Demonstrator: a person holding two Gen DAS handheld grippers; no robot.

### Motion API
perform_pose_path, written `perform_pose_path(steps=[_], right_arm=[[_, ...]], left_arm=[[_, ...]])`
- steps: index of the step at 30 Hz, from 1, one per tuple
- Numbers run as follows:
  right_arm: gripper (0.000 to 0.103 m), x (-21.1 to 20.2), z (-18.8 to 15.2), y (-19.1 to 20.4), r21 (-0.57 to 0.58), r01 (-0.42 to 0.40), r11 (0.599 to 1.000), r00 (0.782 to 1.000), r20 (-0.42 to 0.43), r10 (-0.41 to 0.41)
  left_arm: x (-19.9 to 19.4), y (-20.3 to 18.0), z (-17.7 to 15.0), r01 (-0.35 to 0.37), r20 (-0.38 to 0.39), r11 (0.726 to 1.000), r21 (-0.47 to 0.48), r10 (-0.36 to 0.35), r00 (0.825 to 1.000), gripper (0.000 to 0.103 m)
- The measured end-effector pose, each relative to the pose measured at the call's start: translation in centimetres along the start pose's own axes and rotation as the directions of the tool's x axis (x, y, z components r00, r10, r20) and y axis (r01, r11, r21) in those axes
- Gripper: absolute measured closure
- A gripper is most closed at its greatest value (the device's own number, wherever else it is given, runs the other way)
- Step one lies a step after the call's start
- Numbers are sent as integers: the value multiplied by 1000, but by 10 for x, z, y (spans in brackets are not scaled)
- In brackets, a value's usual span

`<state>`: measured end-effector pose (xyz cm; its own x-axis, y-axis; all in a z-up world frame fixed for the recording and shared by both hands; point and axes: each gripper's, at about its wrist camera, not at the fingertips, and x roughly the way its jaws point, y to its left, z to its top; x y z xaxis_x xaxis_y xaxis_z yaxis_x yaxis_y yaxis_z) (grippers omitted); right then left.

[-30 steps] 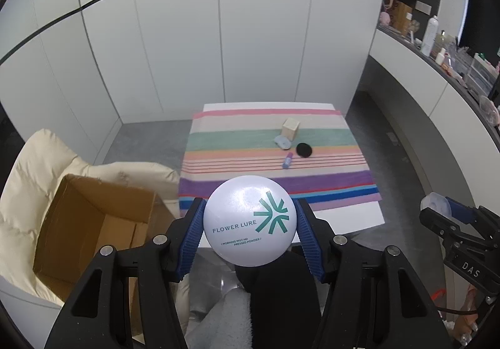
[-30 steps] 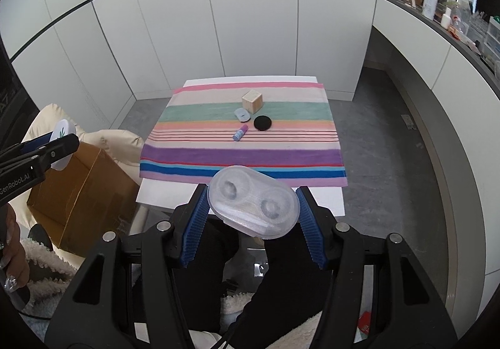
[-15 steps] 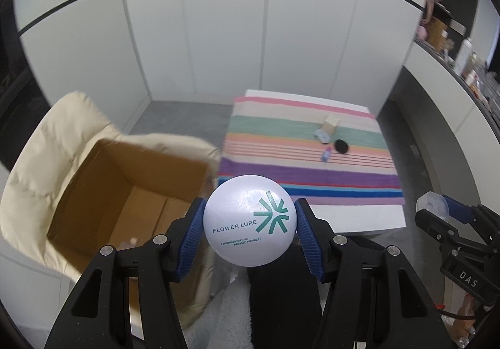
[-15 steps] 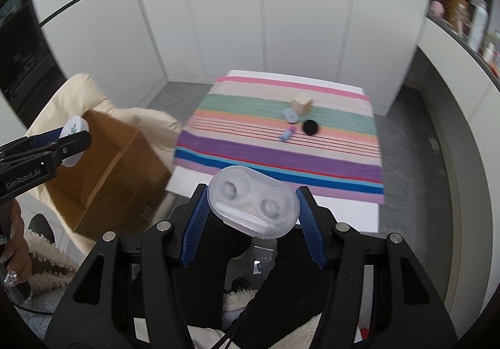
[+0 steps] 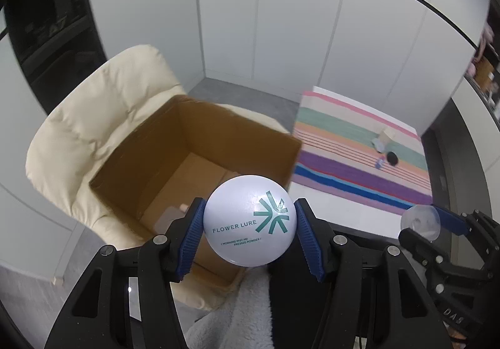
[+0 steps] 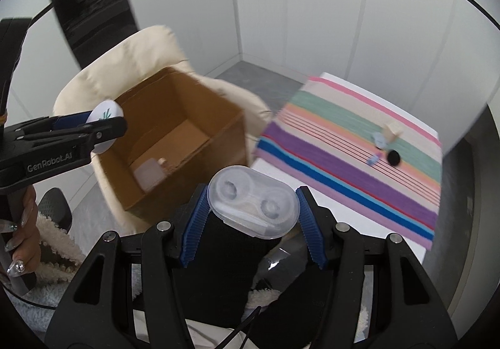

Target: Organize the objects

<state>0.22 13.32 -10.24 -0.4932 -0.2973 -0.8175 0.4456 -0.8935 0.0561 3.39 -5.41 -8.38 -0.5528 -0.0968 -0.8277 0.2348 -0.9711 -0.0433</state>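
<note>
Between the blue ribbed pads of the left gripper (image 5: 249,231) sits a round white powder compact (image 5: 249,224), pinched on its two sides, its flat printed face turned toward the camera with the words FLOWER LURE reading nearly level, tilted up slightly to the right. Being a disc, it has no long axis to speak of. Beyond and below it stands an open cardboard box (image 5: 237,133) resting on a cream padded chair (image 5: 93,105); from the right wrist view a pale squarish item, too blurred to name, lies on the box floor (image 6: 149,173). The right gripper (image 6: 253,206) pinches a clear plastic contact lens case (image 6: 253,202) at its two ends, so the case's long axis runs across from pad to pad, dipping a little to the right, its two round wells facing the camera. To the right in both views a table carries a striped cloth (image 6: 343,161), and on the cloth lie a small beige cube (image 6: 392,131), a black disc (image 6: 393,157), a pale blue flat piece (image 6: 379,140) and what looks like a small blue tube (image 6: 373,159), all close together. A hand with long decorated nails (image 6: 23,230) grips the left gripper's handle at the picture's left edge.
</note>
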Motion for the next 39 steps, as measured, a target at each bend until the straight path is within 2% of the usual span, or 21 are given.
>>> perform_pose_path(steps=[9,21,26,29,31,32,33,35,39], right_arm=[[44,25,29,41,-104,-32,994,999,-1,32],[44,98,79,79,-161,-66,985,997,-37,60],[44,130,87,97,-172,-79,982,995,-68,69],[44,143,88,104,-175,-87,981,994,-82,74],[33,150,90,106,-169,-73,983,994,-95,57],[15,153,91,106,-166,-62,984,994,-100,46],[5,153,91,105,-163,-59,985,995,-92,44],[4,149,90,103,-152,-64,986,997,-62,55],[4,148,90,97,-130,-77,988,995,-77,67]], left_arm=[[11,24,17,-51,32,997,-56,53,998,45],[59,74,42,-146,-19,978,-148,145,989,45],[75,90,41,-156,-49,974,-165,150,988,45],[83,95,41,-114,-52,976,-185,106,993,43],[87,99,39,-107,-76,971,-212,93,993,33],[89,100,39,-103,-87,970,-221,85,993,22],[89,102,38,-98,-92,968,-231,79,993,14],[87,103,38,-92,-82,966,-241,74,994,13],[81,103,39,-88,-57,966,-243,77,995,13]])
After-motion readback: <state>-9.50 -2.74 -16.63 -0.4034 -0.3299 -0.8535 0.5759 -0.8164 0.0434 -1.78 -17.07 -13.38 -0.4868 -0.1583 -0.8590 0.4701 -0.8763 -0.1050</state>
